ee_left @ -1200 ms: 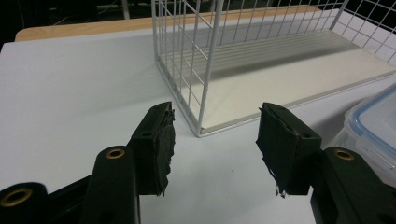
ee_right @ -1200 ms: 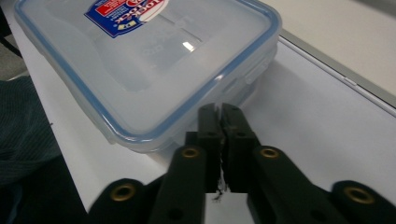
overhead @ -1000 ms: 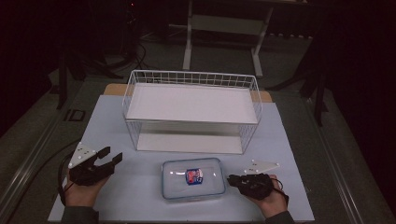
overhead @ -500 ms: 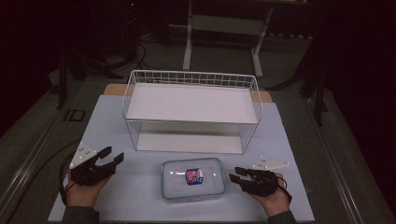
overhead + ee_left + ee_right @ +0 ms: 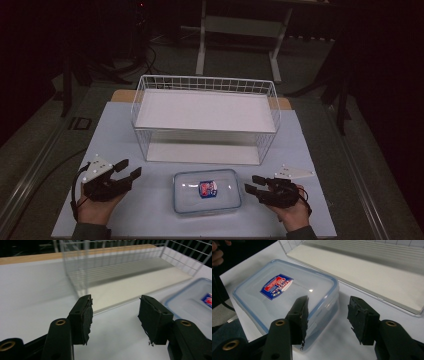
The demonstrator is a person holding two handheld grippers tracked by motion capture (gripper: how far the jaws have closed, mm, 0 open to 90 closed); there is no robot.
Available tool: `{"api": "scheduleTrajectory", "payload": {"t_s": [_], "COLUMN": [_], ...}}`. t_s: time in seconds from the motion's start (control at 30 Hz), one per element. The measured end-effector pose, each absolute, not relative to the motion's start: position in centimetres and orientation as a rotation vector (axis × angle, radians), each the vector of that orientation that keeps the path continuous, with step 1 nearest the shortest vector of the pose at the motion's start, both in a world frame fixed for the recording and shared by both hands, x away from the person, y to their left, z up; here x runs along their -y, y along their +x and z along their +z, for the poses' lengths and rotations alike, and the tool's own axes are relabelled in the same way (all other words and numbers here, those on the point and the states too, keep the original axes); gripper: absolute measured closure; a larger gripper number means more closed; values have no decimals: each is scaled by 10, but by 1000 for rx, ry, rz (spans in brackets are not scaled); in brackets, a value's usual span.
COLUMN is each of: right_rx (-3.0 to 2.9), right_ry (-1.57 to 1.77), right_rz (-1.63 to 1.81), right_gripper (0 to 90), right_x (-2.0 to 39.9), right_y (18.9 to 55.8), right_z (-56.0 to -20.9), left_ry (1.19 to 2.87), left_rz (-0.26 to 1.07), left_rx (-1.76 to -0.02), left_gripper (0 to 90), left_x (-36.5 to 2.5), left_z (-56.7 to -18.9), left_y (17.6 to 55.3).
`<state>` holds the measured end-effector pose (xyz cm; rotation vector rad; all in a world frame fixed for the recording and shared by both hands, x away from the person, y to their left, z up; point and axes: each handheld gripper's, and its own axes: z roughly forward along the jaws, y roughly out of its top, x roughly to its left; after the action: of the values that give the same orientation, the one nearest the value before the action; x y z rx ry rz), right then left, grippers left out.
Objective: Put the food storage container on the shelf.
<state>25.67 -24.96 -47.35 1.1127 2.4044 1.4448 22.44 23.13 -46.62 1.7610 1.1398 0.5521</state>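
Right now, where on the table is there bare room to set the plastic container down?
Bare white table top lies left of the white wire basket and right of it up to the table edge. The front middle is crowded: the clear lidded plastic container sits between the left tongs and right tongs.

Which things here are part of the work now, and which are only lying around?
In use:
- box, lid on, between the grippers
- left gripper, open
- right gripper, jaws just opened, empty

Lying about:
- basket
- board in basket
- cables on floor
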Motion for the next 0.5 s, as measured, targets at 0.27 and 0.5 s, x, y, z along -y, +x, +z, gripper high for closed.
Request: {"api": "scheduleTrajectory", "payload": {"t_s": [0.27, 0.5], "right_rx": [-2406, -2443], "right_ry": [1149, 1182], "right_rz": [1486, 1498], "right_gripper": [470, 428], "right_x": [245, 237], "right_y": [259, 261], "right_z": [-476, -481], "left_ry": [1803, 1838], "left_rz": [459, 337], "left_rx": [-1082, -1048], "left_gripper": [405, 355], "left_x": [-200, -170], "left_z": [-465, -468], "left_y": [219, 217]}}
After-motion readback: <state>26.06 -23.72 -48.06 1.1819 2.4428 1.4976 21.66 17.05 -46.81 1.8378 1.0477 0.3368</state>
